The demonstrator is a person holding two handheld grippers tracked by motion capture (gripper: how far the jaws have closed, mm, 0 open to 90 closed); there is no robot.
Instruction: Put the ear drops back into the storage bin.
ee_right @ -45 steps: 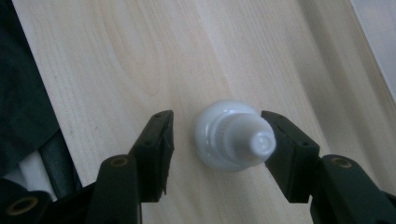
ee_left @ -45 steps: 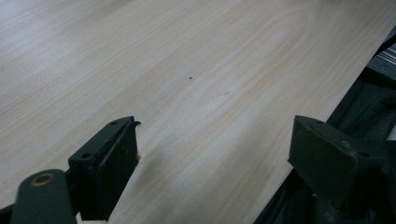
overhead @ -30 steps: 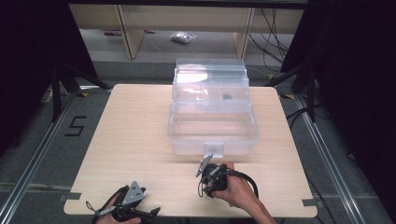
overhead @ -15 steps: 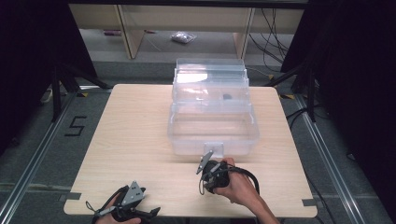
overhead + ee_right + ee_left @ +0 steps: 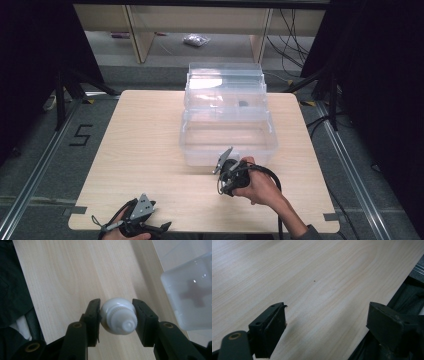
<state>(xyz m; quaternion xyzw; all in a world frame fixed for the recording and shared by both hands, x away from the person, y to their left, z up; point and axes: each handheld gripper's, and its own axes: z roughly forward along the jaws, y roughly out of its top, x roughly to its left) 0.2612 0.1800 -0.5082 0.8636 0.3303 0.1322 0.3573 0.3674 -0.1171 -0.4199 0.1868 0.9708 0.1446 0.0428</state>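
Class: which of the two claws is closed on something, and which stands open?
The right claw grips a white bottle; the left claw gapes over bare table.

Pale wood table (image 5: 145, 150) — grey floor (image 5: 45, 150).

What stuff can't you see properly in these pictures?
- White tube, right gripper view: the cap end faces the camera, so its body and any label stay hidden behind it.
- Dark speck in the clear box, high view: too small to identify.
- Packet on the floor, high view: blurred, contents unclear.
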